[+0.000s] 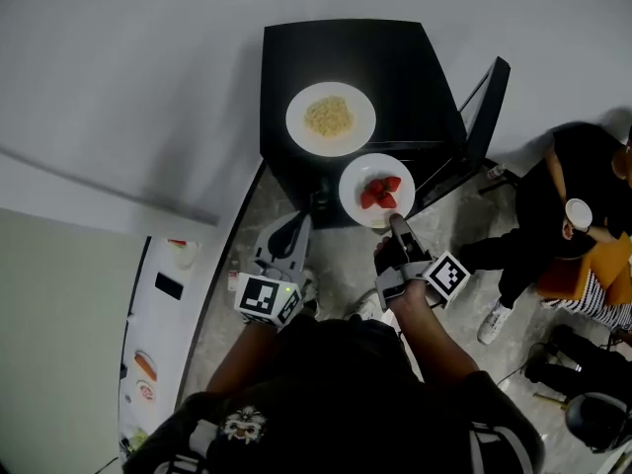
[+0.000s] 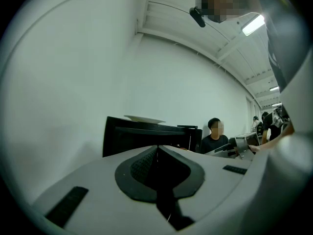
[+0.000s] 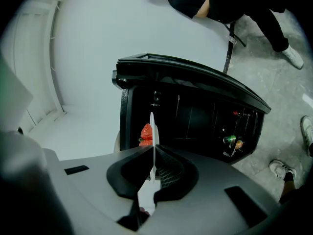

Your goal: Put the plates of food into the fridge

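Words and numbers: none can be read anywhere.
Left marker cube (image 1: 269, 299): black and white squares, no letters.
Right marker cube (image 1: 446, 276): black and white squares too, no letters.
Shirt print (image 1: 242, 425): a small white picture, too blurry to read.
Cans (image 3: 232, 141) in the fridge (image 3: 195, 82): labels too tiny to read.

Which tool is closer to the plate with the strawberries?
Right. The right tool grips the strawberry plate by its near rim. The left tool is shut and empty, off to the plate's left and not touching it.
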Demonstrator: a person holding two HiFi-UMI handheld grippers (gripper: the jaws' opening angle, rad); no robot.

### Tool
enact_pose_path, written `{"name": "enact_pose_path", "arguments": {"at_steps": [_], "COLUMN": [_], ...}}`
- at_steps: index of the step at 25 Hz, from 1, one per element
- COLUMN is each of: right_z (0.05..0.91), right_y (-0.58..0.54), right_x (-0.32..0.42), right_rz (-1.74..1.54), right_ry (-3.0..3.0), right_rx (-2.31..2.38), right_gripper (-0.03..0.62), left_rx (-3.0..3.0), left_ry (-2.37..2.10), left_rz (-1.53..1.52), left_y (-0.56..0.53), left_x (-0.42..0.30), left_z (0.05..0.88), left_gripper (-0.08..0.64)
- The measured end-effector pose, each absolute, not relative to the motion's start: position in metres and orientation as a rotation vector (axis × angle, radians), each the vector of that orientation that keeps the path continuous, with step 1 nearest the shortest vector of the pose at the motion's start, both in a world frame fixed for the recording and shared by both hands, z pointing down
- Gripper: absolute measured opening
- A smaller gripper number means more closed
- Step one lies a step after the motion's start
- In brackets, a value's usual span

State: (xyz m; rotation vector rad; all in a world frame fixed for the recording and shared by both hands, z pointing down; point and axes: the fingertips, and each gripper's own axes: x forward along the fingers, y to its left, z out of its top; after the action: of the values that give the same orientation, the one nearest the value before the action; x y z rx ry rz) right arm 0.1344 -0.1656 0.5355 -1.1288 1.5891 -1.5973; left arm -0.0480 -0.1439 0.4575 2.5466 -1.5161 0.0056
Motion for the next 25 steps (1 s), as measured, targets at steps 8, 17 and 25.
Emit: {"name": "enact_pose_path", "arguments": {"at_steps": [8,17,25], "right_z": [0.560,0.578,0.592], "right_y": [-0.189,-0.231,-0.258], "right_x": [0.131,0.119,0.107], "right_rz": [-1.577,-1.568,-1.595], "right_ry": [1.575,1.560,1.481], "right_rx": [-1.153,-1.182,-1.182], "right_gripper": [0.034,0.034,0.034], "left_rx": [2.505,2.466,2.429], "left_ry": [-1.585,-1.618,-1.648], "left_rz": [0.010,0.022,0.032], "left_y": [-0.123,-0.122,-0.122], "left_x": [-0.066,-0.078,-0.089], "left_z": [0.457,0.466,0.472], "left_gripper": [0.023,0.023,0.023]}}
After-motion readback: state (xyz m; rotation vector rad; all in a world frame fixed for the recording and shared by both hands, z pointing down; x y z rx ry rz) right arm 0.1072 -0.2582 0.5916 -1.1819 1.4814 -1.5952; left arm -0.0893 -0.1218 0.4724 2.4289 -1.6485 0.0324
